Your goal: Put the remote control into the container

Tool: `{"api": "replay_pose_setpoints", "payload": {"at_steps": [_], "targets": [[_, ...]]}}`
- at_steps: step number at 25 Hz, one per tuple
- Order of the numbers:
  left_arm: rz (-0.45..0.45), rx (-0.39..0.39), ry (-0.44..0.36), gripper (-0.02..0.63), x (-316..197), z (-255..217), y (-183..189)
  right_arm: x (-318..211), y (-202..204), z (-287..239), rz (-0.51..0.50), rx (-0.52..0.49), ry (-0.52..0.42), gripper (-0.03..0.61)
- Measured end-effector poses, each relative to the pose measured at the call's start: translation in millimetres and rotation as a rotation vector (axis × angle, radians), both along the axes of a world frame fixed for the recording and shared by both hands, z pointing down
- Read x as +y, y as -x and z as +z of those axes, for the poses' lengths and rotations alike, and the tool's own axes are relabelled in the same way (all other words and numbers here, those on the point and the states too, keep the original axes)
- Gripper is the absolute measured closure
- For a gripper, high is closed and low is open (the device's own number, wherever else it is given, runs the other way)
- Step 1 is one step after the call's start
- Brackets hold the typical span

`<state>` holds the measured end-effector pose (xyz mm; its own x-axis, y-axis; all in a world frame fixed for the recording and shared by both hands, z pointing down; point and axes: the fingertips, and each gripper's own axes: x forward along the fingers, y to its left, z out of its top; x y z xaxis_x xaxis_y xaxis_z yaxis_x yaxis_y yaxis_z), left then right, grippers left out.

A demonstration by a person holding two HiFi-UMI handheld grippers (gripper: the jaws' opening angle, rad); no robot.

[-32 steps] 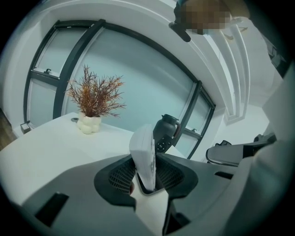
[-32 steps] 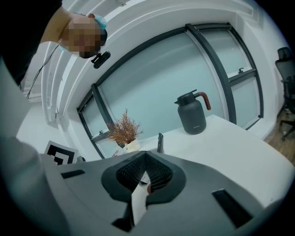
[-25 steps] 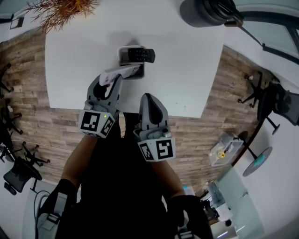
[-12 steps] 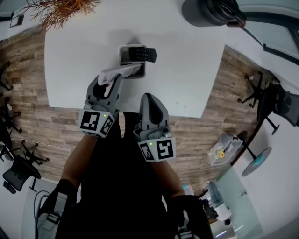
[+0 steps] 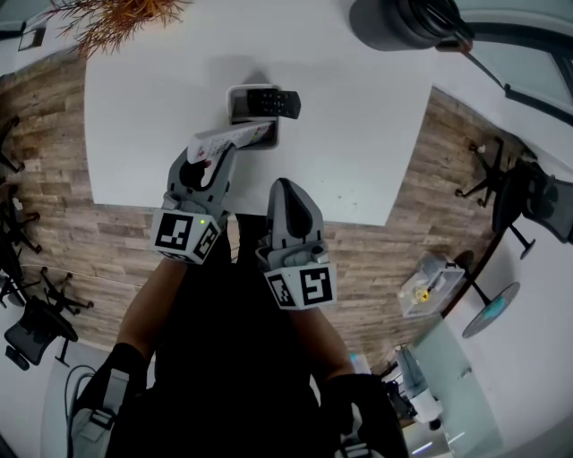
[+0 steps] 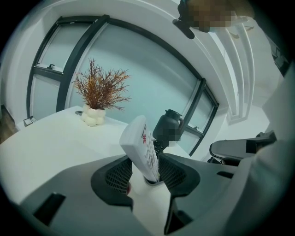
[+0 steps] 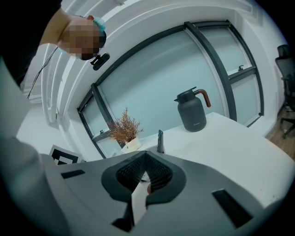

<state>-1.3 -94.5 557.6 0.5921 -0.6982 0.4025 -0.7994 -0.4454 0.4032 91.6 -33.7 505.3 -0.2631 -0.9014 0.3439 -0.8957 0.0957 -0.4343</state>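
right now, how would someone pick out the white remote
On the white table, find the small grey container near its middle. The white remote leans out of the container's near side. Unlike the black remote sticking out beside it, it is pale with red print.

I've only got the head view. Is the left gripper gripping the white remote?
Observer: Seemingly not. In its own view the left gripper has its jaws apart, having just been opening, and the white remote leans between them.
Operator: And the right gripper?
Observer: Its own view shows the jaws together with nothing between them.
Operator: What holds the plant?
Observer: A knobbly white pot, seen from the left gripper view.
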Motion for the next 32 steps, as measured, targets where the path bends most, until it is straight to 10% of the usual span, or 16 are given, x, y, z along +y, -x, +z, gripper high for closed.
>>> {"api": "replay_pose_setpoints", "payload": {"at_steps": [32], "targets": [[-0.047, -0.002, 0.065, 0.454, 21.7, 20.1, 9.6, 11.8, -1.4, 1.6, -0.021, 0.002, 0.001, 0.574]]}}
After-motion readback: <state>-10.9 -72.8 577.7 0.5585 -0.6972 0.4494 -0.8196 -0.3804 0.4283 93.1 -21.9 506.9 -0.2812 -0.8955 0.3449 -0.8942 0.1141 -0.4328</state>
